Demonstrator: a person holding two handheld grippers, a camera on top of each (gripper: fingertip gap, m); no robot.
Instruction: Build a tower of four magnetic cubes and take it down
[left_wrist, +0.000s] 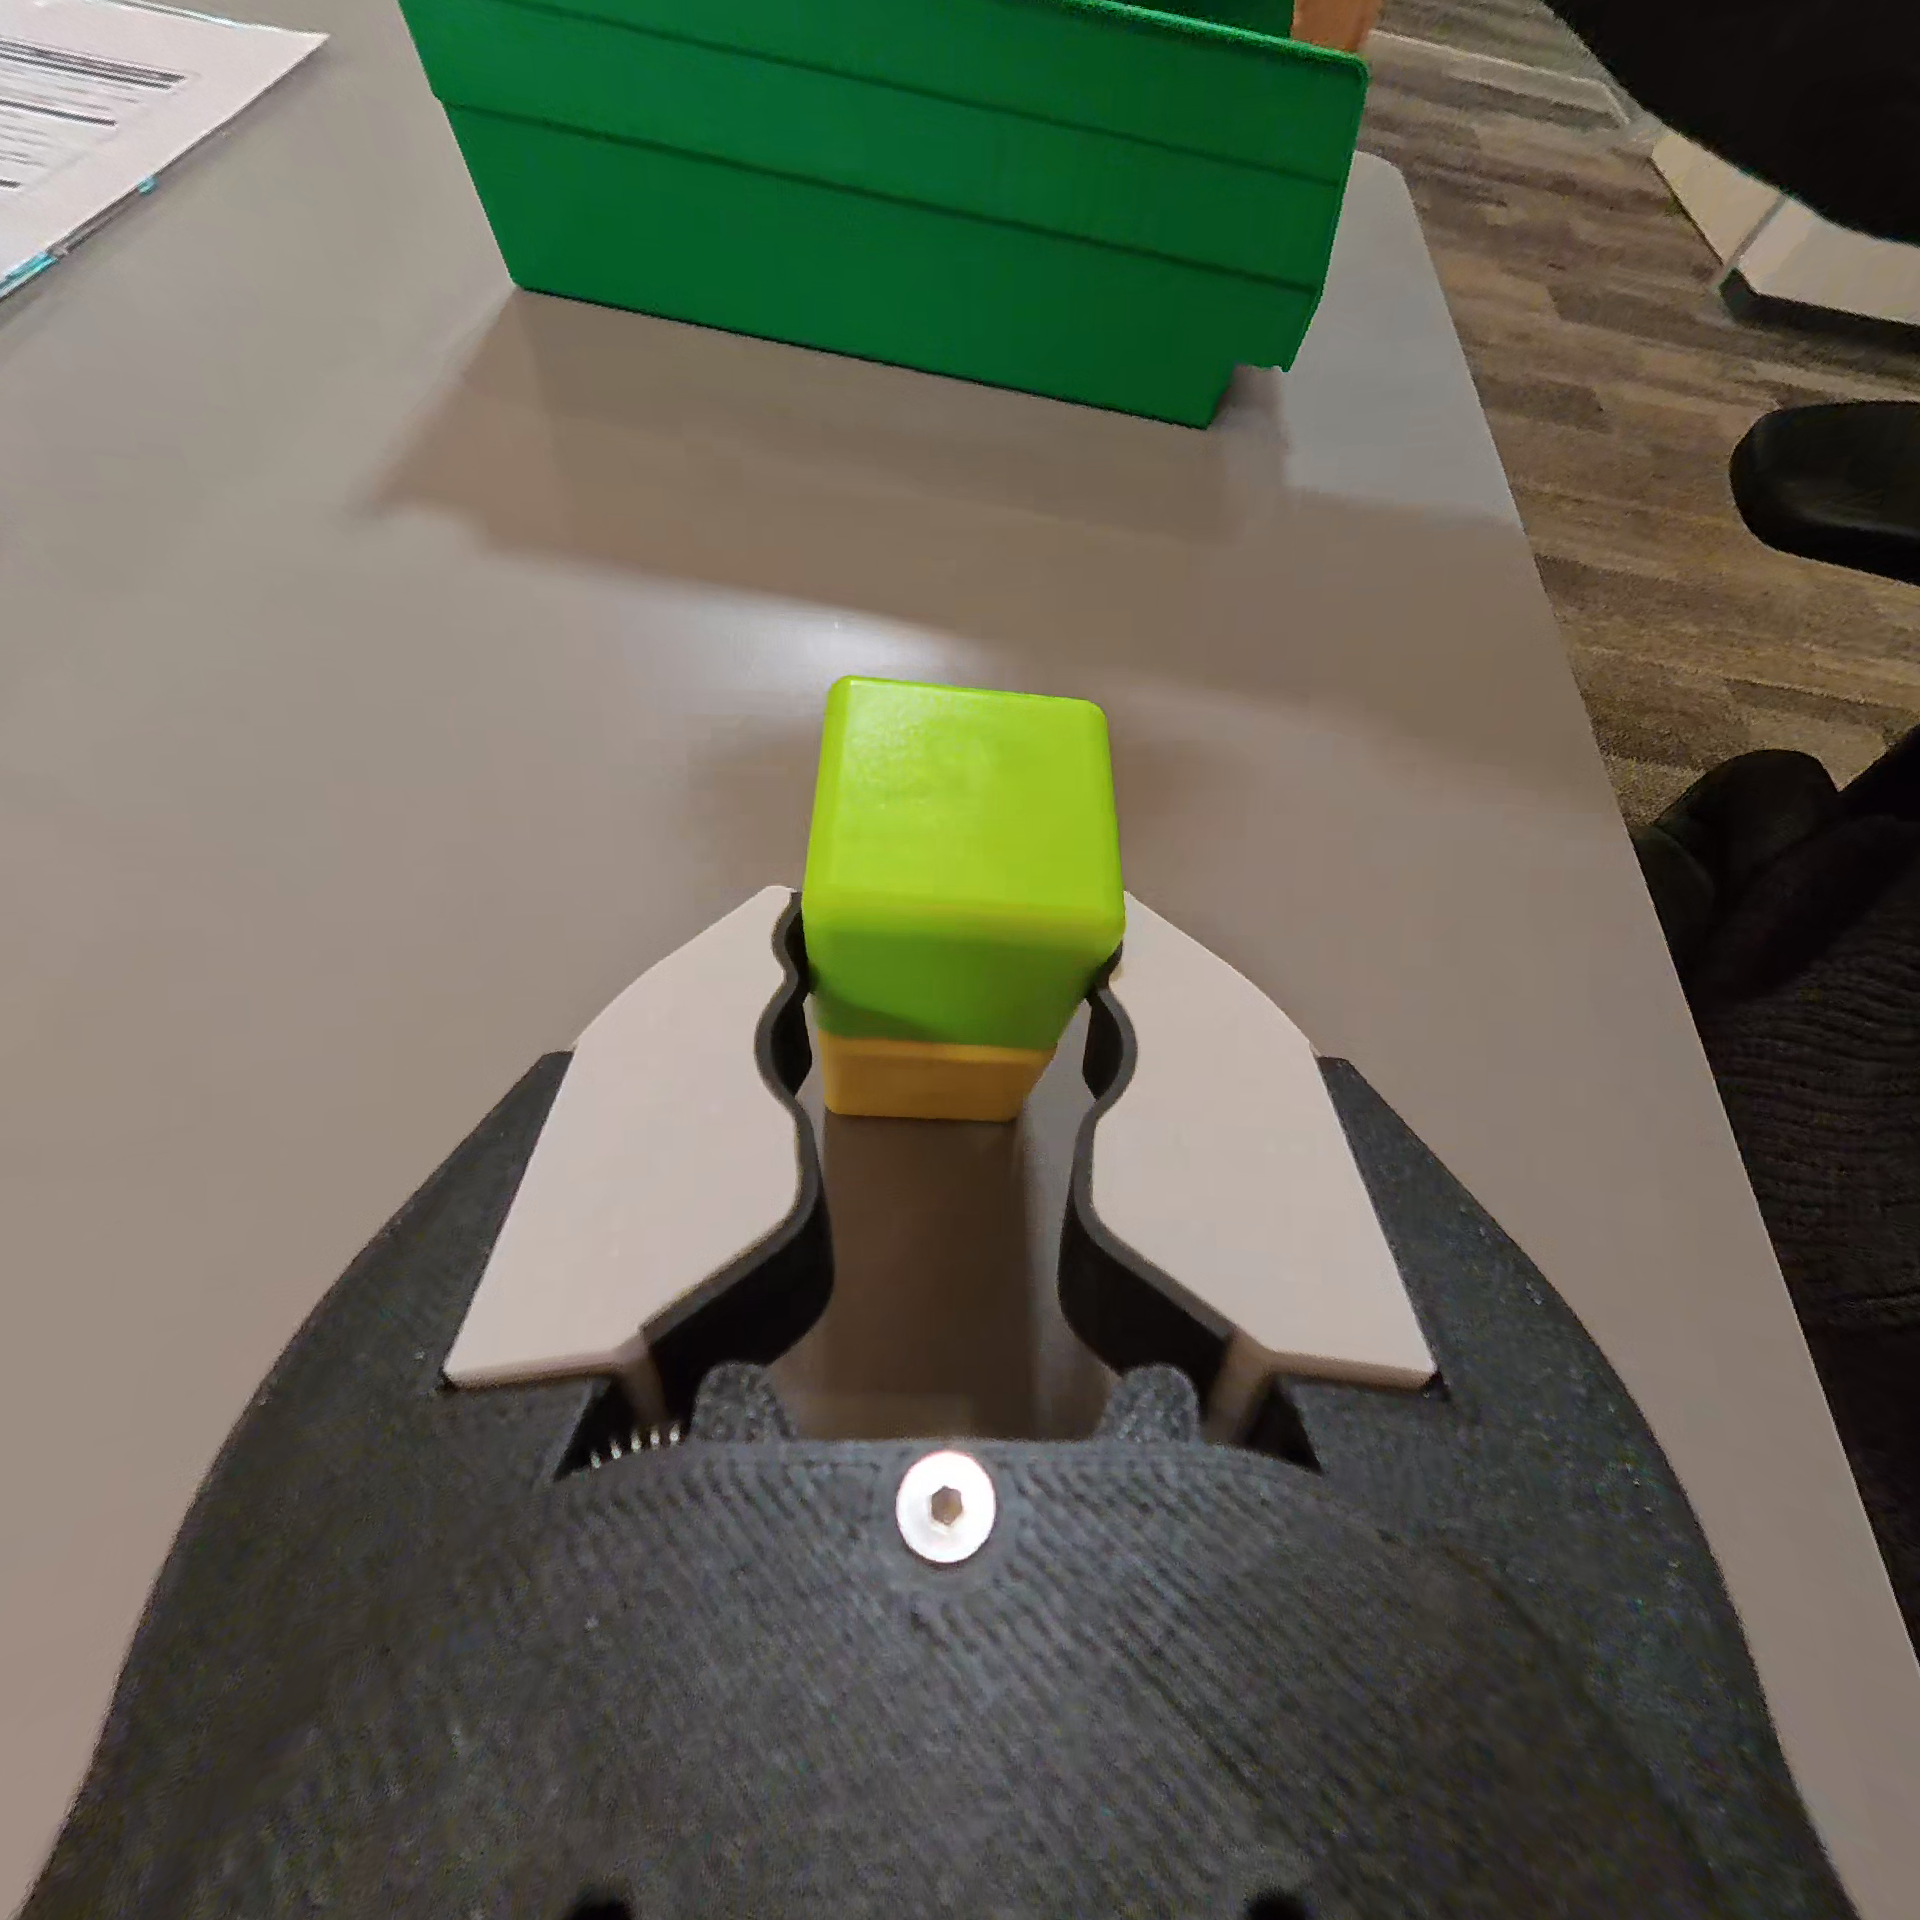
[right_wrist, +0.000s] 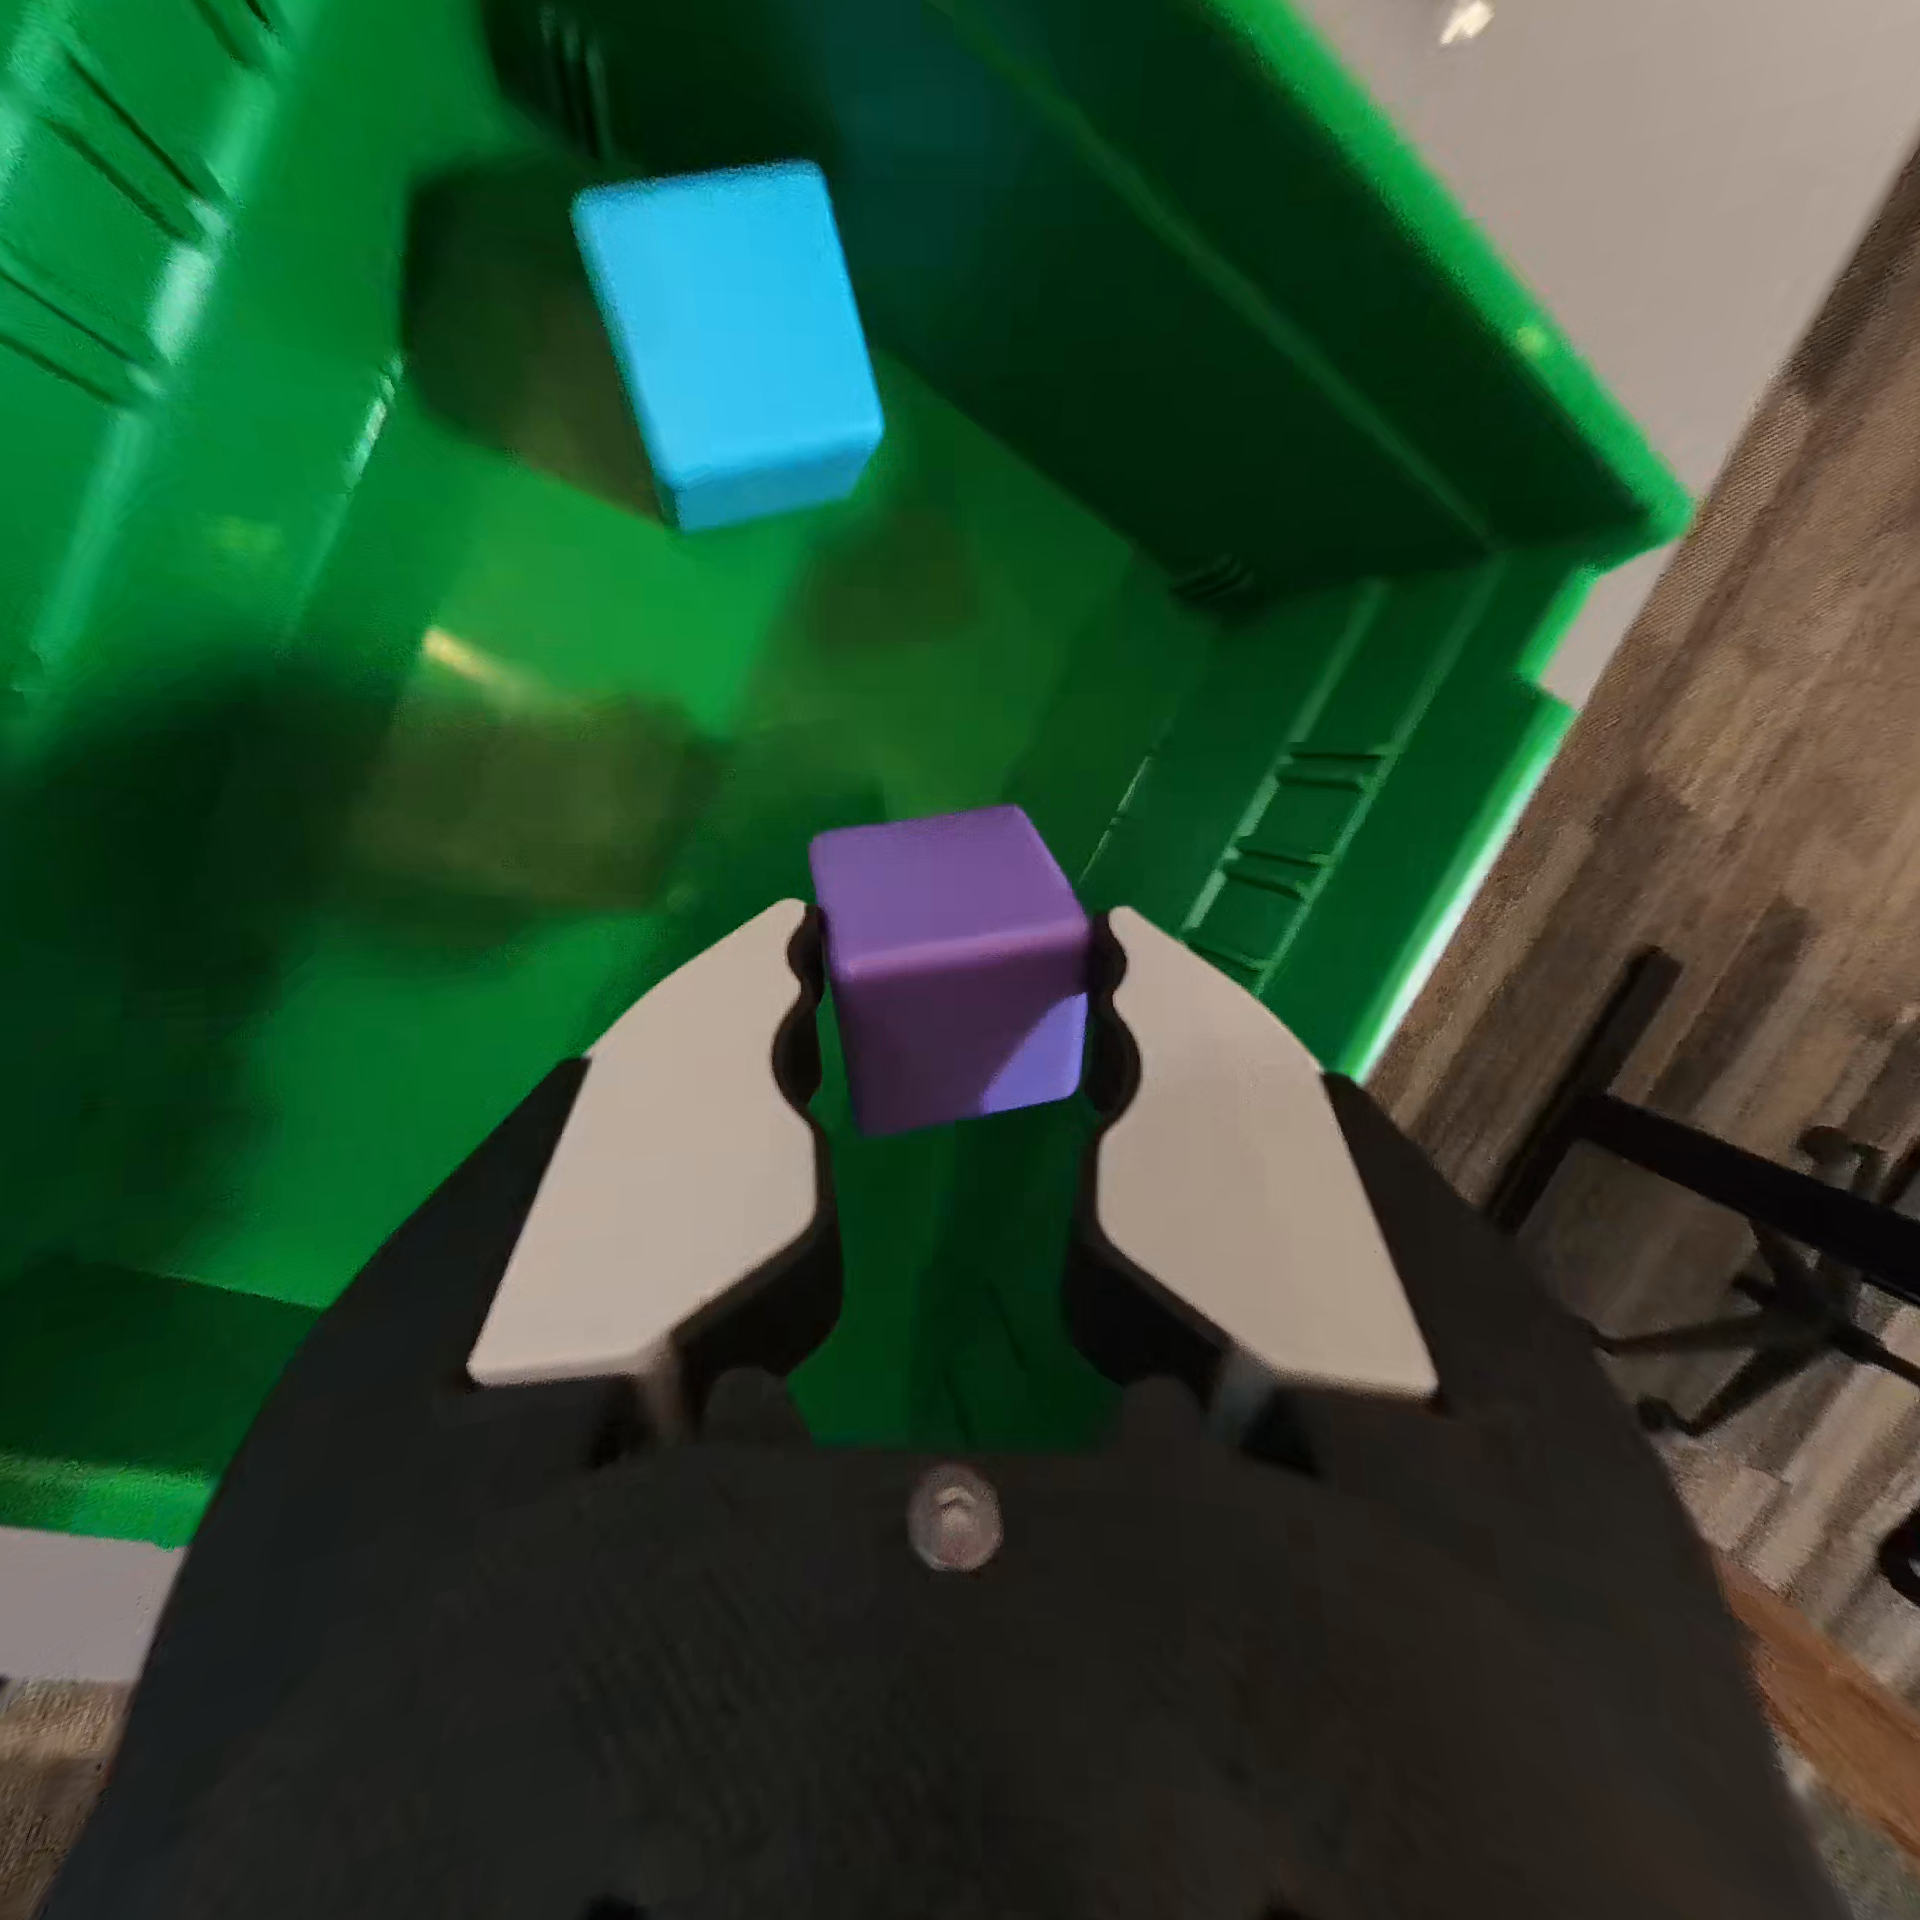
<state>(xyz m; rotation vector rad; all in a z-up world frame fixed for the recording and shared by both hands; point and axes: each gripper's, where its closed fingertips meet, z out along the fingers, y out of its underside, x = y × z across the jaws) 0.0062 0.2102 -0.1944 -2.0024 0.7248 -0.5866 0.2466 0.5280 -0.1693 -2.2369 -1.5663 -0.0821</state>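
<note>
Purple cube (right_wrist: 951, 977) clamped in right claw (right_wrist: 951, 966).

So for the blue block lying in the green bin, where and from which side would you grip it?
Across its two long side faces, coming down from above. The blue block lies flat on the green bin floor with its broad face up and open floor around it, so its narrow width probably suits the jaws best. The right gripper is shut on a purple cube, so it is occupied.
</note>
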